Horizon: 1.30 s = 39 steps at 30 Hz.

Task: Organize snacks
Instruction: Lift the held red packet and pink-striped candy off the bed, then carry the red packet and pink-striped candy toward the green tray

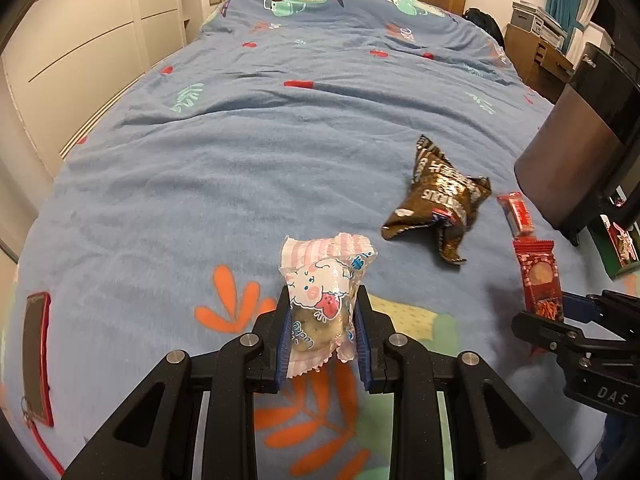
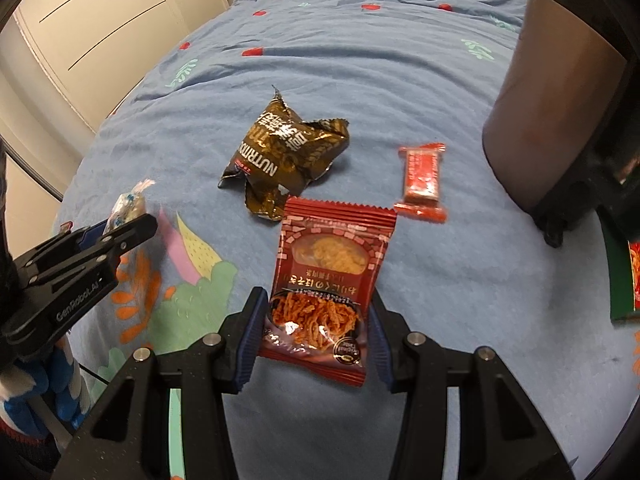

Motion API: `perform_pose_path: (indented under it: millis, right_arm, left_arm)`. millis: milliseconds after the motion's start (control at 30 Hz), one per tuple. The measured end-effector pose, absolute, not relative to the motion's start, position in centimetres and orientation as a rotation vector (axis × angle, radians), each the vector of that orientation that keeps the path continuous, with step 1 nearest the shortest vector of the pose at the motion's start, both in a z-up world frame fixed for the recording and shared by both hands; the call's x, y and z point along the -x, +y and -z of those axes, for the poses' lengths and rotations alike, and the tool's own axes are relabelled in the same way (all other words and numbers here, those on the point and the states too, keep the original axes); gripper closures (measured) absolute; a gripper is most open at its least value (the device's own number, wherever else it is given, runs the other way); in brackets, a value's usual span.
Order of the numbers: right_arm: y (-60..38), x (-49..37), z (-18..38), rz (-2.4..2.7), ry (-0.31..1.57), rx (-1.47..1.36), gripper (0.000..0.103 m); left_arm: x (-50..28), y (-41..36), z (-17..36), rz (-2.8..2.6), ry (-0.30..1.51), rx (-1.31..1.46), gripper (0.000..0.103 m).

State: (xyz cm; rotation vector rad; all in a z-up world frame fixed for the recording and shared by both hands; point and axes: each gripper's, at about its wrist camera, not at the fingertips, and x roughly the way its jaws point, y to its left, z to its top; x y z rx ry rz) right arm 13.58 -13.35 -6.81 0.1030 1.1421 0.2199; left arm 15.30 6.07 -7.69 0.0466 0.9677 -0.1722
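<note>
Two packets are up at once, one per gripper. L to R: the left gripper (image 1: 322,334) has its fingers pinching the pink-and-white bun packet (image 1: 324,292) by its lower half, held above the bed (image 1: 240,160) near the front edge. Centre, the brown crumpled bag (image 1: 438,200) and small red bar (image 1: 518,214) lie loose on the blanket, apart. At right the right gripper (image 2: 316,338) has fingers clamped on the red noodle-snack packet (image 2: 330,280) across its lower edge. Far right a green box (image 2: 620,280) w/ red packs inside looks like the drop spot, prob. Keep both grips firm, carry level, release right one first so hands don't cross.
</note>
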Motion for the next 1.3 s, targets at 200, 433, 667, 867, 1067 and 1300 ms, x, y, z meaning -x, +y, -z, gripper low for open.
perform_pose_path:
  millis: [200,433,667,867,1067,1300]
  right_arm:
    - [-13.8,-13.0,6.9,-0.214,1.14,-0.106,0.054]
    - [-14.0,-12.6,6.9,-0.211,1.134,-0.104,0.054]
    - [-14.1,-12.3,6.9,-0.215,1.127,-0.108,0.054]
    - [-14.5,-11.7,7.2,-0.214,1.135,-0.114,0.054]
    - [-15.2,-11.0,7.1,-0.209,1.134,-0.12,0.054]
    - [-16.8,-10.0,6.8,-0.194,1.127,-0.139,0.054]
  left_arm:
    - [-13.4,4.5,7.2,0.159,0.961,-0.09,0.08]
    - [-12.1,3.1,7.1,0.163,0.962,-0.122,0.08]
    - [-11.7,2.8,7.3,0.165,0.974,-0.122,0.08]
    - [-11.3,2.3,7.3,0.172,0.978,-0.127,0.08]
    - [-10.9,1.7,7.4,0.178,0.982,-0.143,0.079]
    - [-10.5,0.8,7.1,0.183,0.987,-0.159,0.079]
